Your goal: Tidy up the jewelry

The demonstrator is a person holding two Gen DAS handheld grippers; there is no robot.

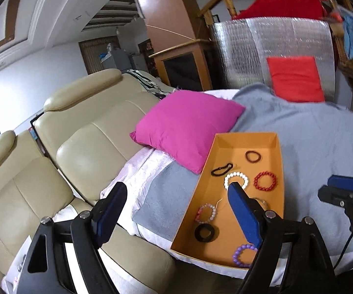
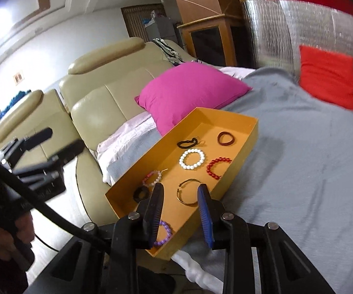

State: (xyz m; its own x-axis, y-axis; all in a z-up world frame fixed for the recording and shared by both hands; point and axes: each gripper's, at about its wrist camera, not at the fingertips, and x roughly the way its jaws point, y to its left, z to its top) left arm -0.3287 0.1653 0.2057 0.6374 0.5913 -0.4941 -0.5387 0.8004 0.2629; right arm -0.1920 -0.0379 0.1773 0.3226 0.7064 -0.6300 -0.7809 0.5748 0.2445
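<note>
An orange box (image 1: 269, 138) (image 2: 249, 132) lies on a grey blanket and holds several bracelets and bands: a white bead bracelet (image 1: 236, 180) (image 2: 192, 159), a red bead bracelet (image 1: 265, 180) (image 2: 216, 167), a purple one (image 1: 243, 254) (image 2: 164, 234), a pink one (image 1: 206, 212) (image 2: 153, 177), a black ring (image 1: 204, 232) (image 2: 140, 193), a thin gold bangle (image 2: 188, 192). My left gripper (image 1: 176, 210) is open and empty over the box's left edge. My right gripper (image 2: 180, 199) is open and empty, above the gold bangle.
A magenta pillow (image 1: 188, 125) (image 2: 191, 93) lies behind the box. A red cushion (image 1: 296, 78) (image 2: 328, 78) leans on a silver foil panel (image 1: 262, 49). A beige leather sofa (image 1: 78, 152) (image 2: 98, 103) stands left of the bed. Grey blanket (image 2: 298, 171) extends right.
</note>
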